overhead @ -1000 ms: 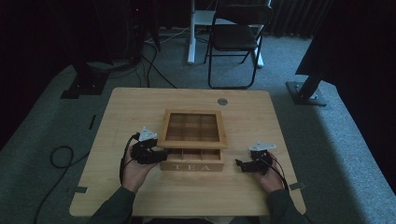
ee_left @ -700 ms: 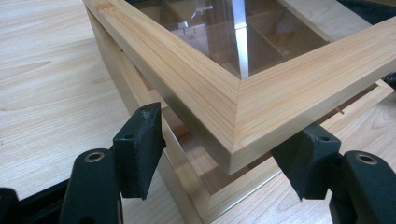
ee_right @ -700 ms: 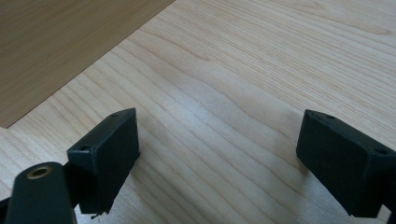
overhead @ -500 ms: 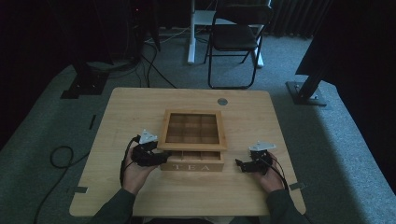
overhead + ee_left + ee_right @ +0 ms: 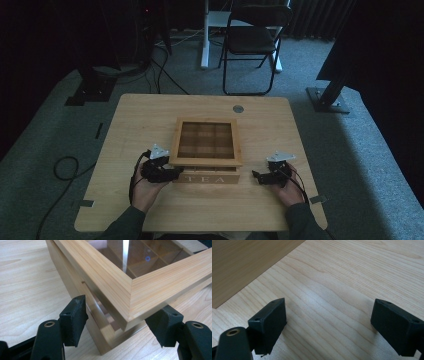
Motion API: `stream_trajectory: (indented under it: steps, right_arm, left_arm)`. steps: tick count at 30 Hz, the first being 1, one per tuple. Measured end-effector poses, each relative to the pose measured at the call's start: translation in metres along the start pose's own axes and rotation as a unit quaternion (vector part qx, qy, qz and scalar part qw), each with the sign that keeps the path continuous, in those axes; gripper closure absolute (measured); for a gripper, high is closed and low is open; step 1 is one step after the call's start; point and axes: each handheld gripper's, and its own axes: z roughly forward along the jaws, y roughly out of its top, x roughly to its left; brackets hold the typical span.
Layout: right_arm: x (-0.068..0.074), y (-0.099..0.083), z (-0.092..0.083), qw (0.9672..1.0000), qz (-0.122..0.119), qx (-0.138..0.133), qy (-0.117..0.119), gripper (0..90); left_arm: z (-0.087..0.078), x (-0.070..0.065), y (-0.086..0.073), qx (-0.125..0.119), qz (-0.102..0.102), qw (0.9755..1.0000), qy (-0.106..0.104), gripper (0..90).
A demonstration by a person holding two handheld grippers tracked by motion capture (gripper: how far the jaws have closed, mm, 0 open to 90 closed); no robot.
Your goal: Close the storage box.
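A wooden tea box point(image 5: 207, 177) with a glass-paned lid point(image 5: 205, 142) stands in the middle of the table, the word TEA on its near face. My left gripper point(image 5: 172, 172) is at the box's near left corner. In the left gripper view the lid's corner point(image 5: 140, 290) sits between the jaws of my left gripper point(image 5: 118, 322) and is lifted slightly off the box body. The left pad point(image 5: 73, 317) stands clear of the wood, while the right pad point(image 5: 162, 325) sits under the lid's front edge. My right gripper point(image 5: 256, 176) point(image 5: 329, 322) rests open on the table, right of the box, nothing between its jaws.
The light wooden table point(image 5: 150, 115) has a grey round cap point(image 5: 238, 108) near its far edge. A folding chair point(image 5: 252, 40) stands behind the table. Cables point(image 5: 62, 167) lie on the carpet to the left. Dark stands flank the room.
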Motion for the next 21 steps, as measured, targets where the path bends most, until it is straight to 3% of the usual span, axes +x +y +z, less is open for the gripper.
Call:
stream_trajectory:
  steps: [10,17,21]
  right_arm:
    - [0.000,0.000,0.000,1.0000,0.000,0.000,0.000,12.8]
    - [0.000,0.000,0.000,1.0000,0.000,0.000,0.000,12.8]
    - [0.000,0.000,0.000,1.0000,0.000,0.000,0.000,12.8]
  left_arm:
    - [-0.001,0.005,-0.016,0.010,-0.006,0.9999,-0.007,35.2]
    - [-0.001,0.005,-0.027,0.024,0.009,0.9996,-0.014,39.6]
    - [-0.004,0.006,-0.029,0.020,0.005,0.9996,-0.018,40.3]
